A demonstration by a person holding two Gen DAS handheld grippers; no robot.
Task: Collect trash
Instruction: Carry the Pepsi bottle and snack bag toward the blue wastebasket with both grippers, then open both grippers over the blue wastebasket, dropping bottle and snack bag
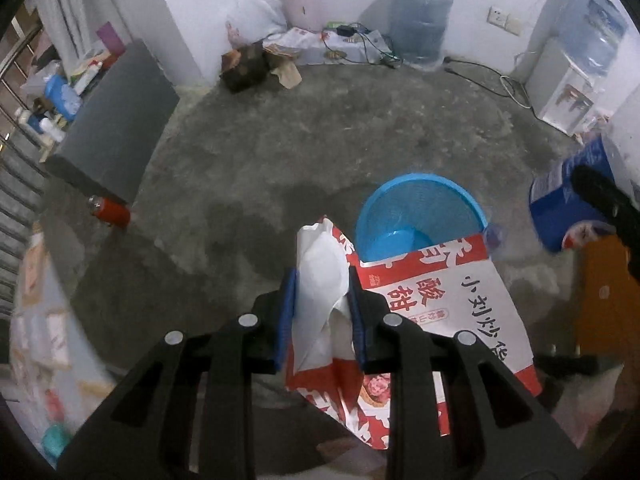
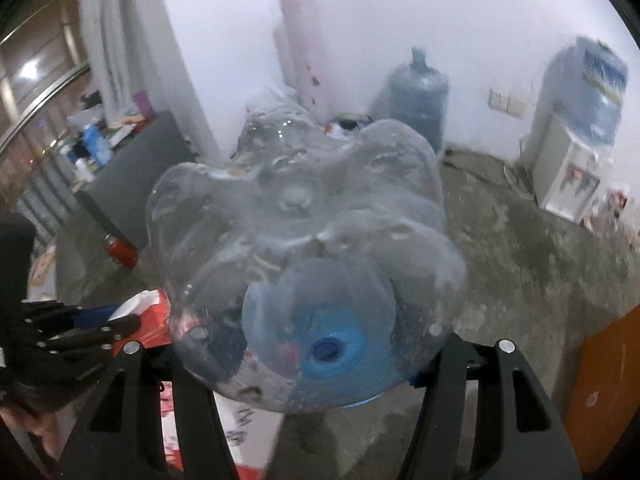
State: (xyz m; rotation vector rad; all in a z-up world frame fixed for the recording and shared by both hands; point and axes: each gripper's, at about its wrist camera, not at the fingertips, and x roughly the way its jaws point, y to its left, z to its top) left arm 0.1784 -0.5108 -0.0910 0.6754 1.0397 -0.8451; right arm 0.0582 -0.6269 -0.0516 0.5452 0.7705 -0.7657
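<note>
My left gripper [image 1: 322,300] is shut on a crumpled red-and-white paper bag [image 1: 432,320] printed with large characters; its white folded part sits between the blue pads. Just beyond the bag stands a blue plastic basket [image 1: 420,216] on the concrete floor. In the right wrist view my right gripper [image 2: 304,360] is shut on a large clear plastic bottle [image 2: 304,240], seen bottom-first, with its blue cap showing through. From the left wrist view that bottle's blue label [image 1: 568,204] appears at the right edge. The right pads are mostly hidden by the bottle.
A red can [image 1: 110,210] lies by a dark grey board [image 1: 116,120] at the left. Along the back wall stand a blue water jug [image 1: 420,20], a water dispenser [image 1: 568,80], cables and cardboard litter [image 1: 256,64]. An orange box [image 1: 600,296] sits at the right.
</note>
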